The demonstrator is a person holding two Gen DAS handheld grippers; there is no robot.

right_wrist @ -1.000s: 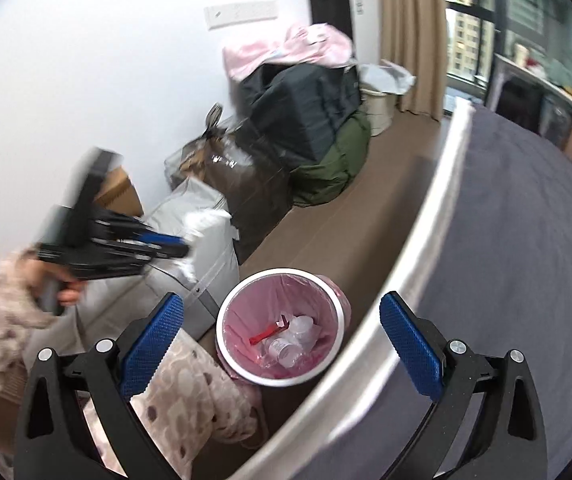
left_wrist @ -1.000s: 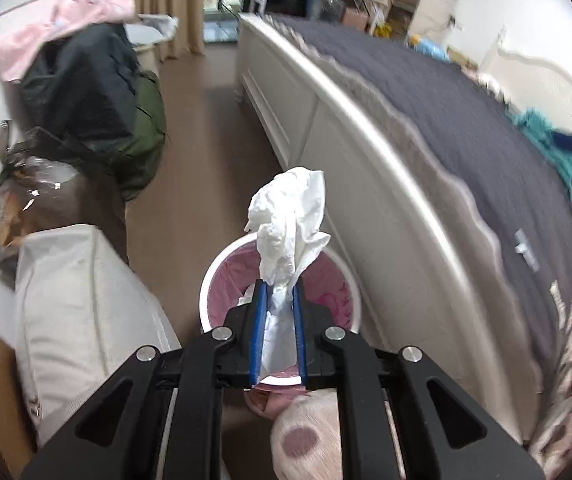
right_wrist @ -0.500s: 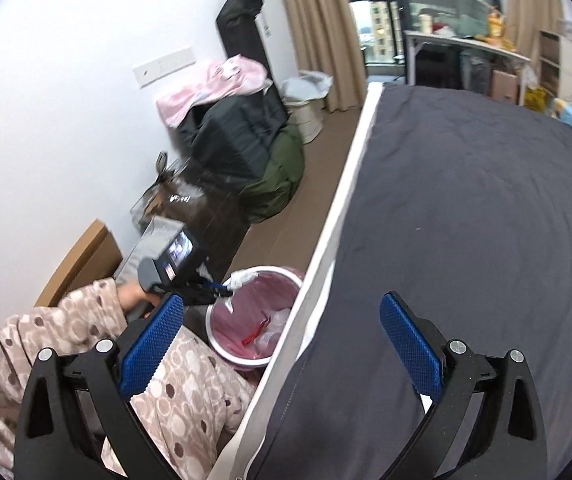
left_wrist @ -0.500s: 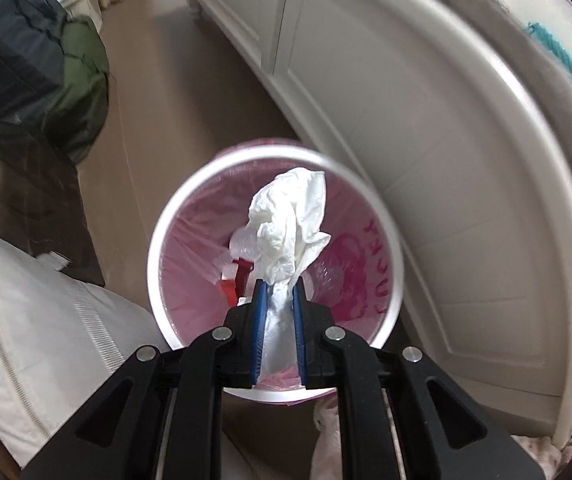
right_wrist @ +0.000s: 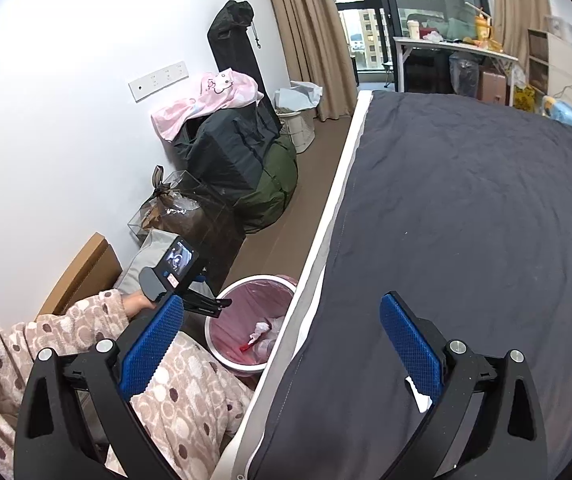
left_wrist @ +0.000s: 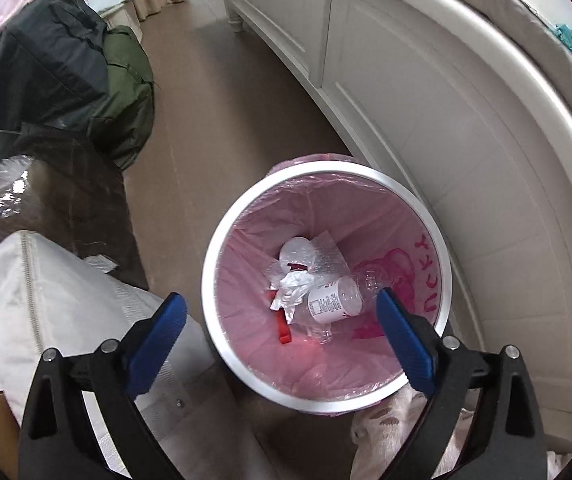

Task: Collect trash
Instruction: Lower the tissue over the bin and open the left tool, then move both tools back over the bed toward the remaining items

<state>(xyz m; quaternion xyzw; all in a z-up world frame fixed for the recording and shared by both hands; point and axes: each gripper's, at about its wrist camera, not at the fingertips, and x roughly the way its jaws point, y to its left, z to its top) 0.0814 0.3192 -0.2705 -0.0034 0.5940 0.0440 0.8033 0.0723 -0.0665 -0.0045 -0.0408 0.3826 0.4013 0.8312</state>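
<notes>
Left gripper (left_wrist: pixel 282 320) hangs over the bin (left_wrist: pixel 222 240), jaws opening, nothing between them.
The tissue (left_wrist: pixel 294 284) lies at 12 o'clock from it, probably loose; right gripper (right_wrist: pixel 282 340) is wide open and empty over the bed (right_wrist: pixel 466 220).

Left wrist cam looked steeply down, close above the trash bin (left_wrist: pixel 222 240), w/ the white bed frame (left_wrist: pixel 426 120) at right & floor bags upper left. Right wrist cam sat higher & farther back, angled down across the bed's dark cover (right_wrist: pixel 486 220) toward the window (right_wrist: pixel 406 0). Both views shared the bin (right_wrist: pixel 246 280), the bags along the wall & the bed edge; right cam also caught the left gripper (right_wrist: pixel 222 304) over the bin.
</notes>
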